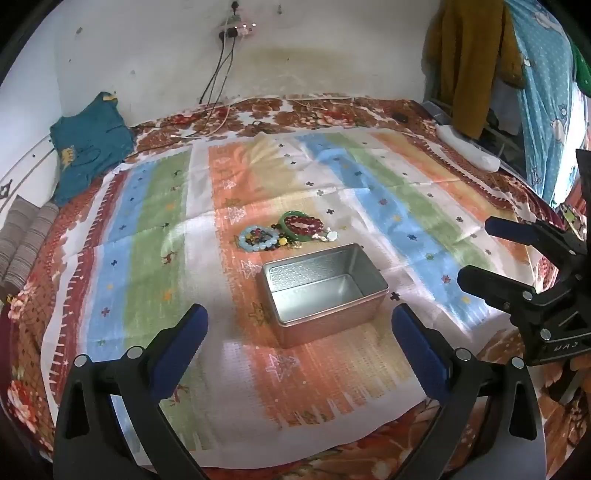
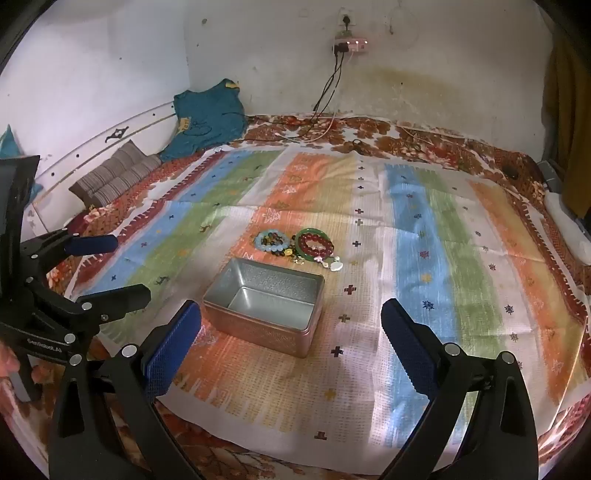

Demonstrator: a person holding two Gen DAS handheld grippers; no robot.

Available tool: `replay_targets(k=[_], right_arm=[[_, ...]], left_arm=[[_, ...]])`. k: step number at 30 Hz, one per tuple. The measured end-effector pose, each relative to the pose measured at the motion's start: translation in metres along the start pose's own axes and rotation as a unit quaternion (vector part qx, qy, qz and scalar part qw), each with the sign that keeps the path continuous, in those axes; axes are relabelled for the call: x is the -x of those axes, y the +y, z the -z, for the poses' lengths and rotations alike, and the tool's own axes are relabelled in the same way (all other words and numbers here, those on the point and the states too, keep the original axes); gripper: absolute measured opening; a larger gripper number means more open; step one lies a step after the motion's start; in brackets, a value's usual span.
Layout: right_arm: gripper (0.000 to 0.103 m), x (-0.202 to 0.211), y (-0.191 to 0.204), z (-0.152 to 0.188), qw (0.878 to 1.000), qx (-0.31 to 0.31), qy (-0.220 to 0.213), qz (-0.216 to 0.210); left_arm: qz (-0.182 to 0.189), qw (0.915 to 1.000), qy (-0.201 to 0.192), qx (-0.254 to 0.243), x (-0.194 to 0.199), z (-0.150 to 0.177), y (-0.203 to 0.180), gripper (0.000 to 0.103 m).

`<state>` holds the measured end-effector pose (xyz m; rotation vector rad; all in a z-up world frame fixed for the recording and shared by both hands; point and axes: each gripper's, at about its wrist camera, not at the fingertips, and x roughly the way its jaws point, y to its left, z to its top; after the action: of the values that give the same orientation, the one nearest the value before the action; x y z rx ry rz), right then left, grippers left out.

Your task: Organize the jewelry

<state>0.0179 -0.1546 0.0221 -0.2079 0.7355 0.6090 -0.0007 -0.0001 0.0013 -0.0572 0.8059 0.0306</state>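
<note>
**Two open grippers wait over the tin on the bed**

A metal tin [image 1: 325, 291] stands on the striped cloth [image 1: 155, 221] that covers the bed [image 1: 332, 110]. The tin has no lid on it, and I can see nothing inside. It sits slightly turned on the orange stripe.

The jewelry lies in a small heap just behind the tin, toward the wall, near it but not touching. A green bangle [image 1: 286, 221] lies flat, and a red bead bracelet [image 1: 304, 222] rests on it. To the left of these, a pale blue bead bracelet [image 1: 257, 240] makes a ring around some darker mixed beads. A white pendant [image 1: 331, 235] lies at the right end of the heap, nearest to the far right corner of the tin. Between them are some small yellow pieces that are too small for me to name.

The left hand-held gripper [image 1: 299, 345] hangs in front of the tin, its blue pads wide apart and holding nothing. The right hand-held gripper [image 2: 291, 338] hangs in front of the tin and a little to its right, fingers also spread and empty.

Far behind the tin, a teal shirt [image 1: 92, 140] lies in the left corner of the bed, and a power strip [image 1: 240, 31] with black cables hangs on the wall.
</note>
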Motion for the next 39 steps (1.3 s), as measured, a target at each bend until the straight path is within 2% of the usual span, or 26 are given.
replay_targets(k=[5,10,24,39], right_arm=[[0.099,0.0,0.0,0.0,1.0,0.0,-0.002,0.001],[0.099,0.0,0.001,0.0,1.0,0.0,0.001,0.0],[0.099,-0.002,0.002,-0.001,1.0,0.005,0.003,0.002],[0.099,-0.001,0.001,0.001,1.0,0.004,0.005,0.002]], left_arm=[[0.007,0.9999,0.002,0.008,-0.001,-0.005,0.003,0.098],[0.01,0.9999,-0.013,0.006,0.007,-0.007,0.003,0.097],[0.0,0.9995,-0.032,0.001,0.012,-0.003,0.001,0.097],[-0.004,0.9994,-0.033,0.002,0.012,-0.006,0.006,0.097]])
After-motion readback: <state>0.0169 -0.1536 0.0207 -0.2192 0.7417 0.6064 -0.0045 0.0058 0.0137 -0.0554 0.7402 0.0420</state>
